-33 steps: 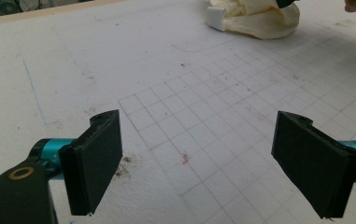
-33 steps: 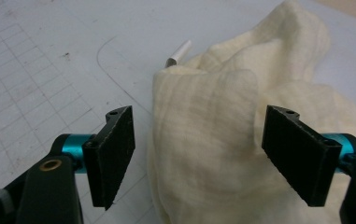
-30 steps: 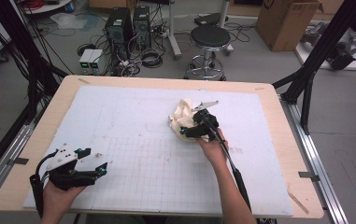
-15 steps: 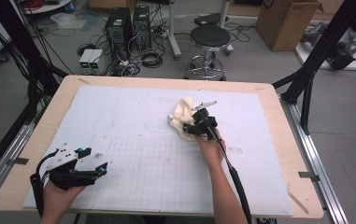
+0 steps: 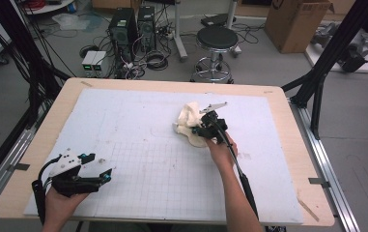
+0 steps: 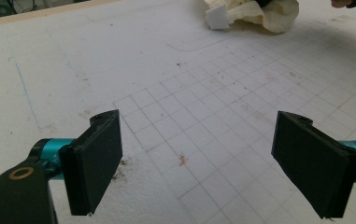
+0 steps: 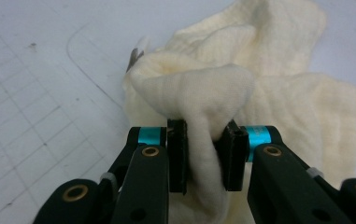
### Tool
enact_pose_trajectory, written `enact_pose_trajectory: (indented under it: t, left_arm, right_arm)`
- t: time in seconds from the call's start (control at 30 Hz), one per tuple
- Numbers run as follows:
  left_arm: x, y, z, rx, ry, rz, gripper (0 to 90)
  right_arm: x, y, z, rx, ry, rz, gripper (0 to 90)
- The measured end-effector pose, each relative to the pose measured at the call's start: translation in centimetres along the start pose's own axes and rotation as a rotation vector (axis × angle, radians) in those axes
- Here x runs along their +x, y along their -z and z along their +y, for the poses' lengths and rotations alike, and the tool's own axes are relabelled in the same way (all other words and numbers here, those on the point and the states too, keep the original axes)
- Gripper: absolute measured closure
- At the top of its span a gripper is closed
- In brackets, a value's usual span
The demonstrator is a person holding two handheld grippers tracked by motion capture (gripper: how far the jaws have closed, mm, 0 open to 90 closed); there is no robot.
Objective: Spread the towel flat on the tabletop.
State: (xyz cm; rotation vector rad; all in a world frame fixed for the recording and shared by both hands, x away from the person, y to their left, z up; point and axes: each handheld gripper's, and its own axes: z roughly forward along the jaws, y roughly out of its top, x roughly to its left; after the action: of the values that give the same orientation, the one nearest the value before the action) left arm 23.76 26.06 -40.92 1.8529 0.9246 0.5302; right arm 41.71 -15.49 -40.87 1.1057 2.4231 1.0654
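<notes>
A crumpled cream cloth lies on the white gridded board, right of centre. My right gripper sits at the cloth's near edge. In the right gripper view its jaws have just been closing, and the right gripper now pinches a raised fold of the cloth between its pads. My left gripper rests low over the board's front left corner. In the left gripper view the left gripper stands wide open over bare grid, with the cloth far off at the top.
The board lies on a wooden table with black frame posts at both sides. On the floor beyond stand a round stool, computer towers with cables, and a cardboard box.
The right gripper's jaws have come together on a fold of the cloth, gathering it up slightly. The left hand and its gripper have stayed where they were.
</notes>
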Motion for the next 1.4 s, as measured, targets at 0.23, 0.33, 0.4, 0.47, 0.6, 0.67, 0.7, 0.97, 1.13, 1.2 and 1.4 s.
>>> enact_pose_trajectory:
  t: [0.23,0.33,0.4,0.47,0.6,0.67,0.7,0.97,1.13,1.2,1.4]
  left_arm:
    - [0.0,0.1,0.0,-0.002,-0.002,0.003,16.8]
    - [0.1,0.2,0.0,-0.005,0.003,0.005,16.8]
    - [0.1,0.2,0.0,-0.007,0.005,0.007,16.8]
    - [0.0,0.2,0.0,-0.008,0.000,0.005,16.8]
    - [-0.1,0.2,0.0,-0.010,0.001,0.005,16.8]
    - [-0.2,0.2,0.0,-0.011,-0.004,0.003,16.8]
    - [-0.2,0.2,0.0,-0.011,-0.004,0.003,16.8]
    - [-0.4,0.4,0.1,-0.029,-0.015,0.012,16.8]
    - [-0.5,0.5,0.3,-0.035,-0.016,0.003,17.0]
    - [-0.5,0.6,0.4,-0.038,-0.015,0.003,17.3]
    - [-0.7,0.3,0.6,-0.031,-0.025,-0.012,20.7]
  right_arm:
    - [0.8,1.7,0.5,-0.045,0.004,0.039,76.8]
    - [1.9,2.4,0.8,-0.052,0.030,0.068,76.7]
    - [2.6,2.8,1.0,-0.052,0.050,0.080,76.7]
    - [3.3,3.2,1.2,-0.055,0.065,0.098,76.7]
    - [5.0,3.8,1.4,-0.060,0.092,0.147,76.7]
    - [6.0,4.1,1.4,-0.069,0.100,0.174,76.7]
    - [6.4,4.2,1.4,-0.072,0.098,0.188,76.7]
    - [10.8,3.1,0.9,-0.064,0.121,0.285,75.5]
    - [12.6,0.0,-0.3,0.016,0.155,0.300,73.4]
    - [12.9,-1.0,-0.7,0.051,0.161,0.300,72.4]
    - [12.7,-1.3,-1.1,0.035,0.147,0.307,54.0]
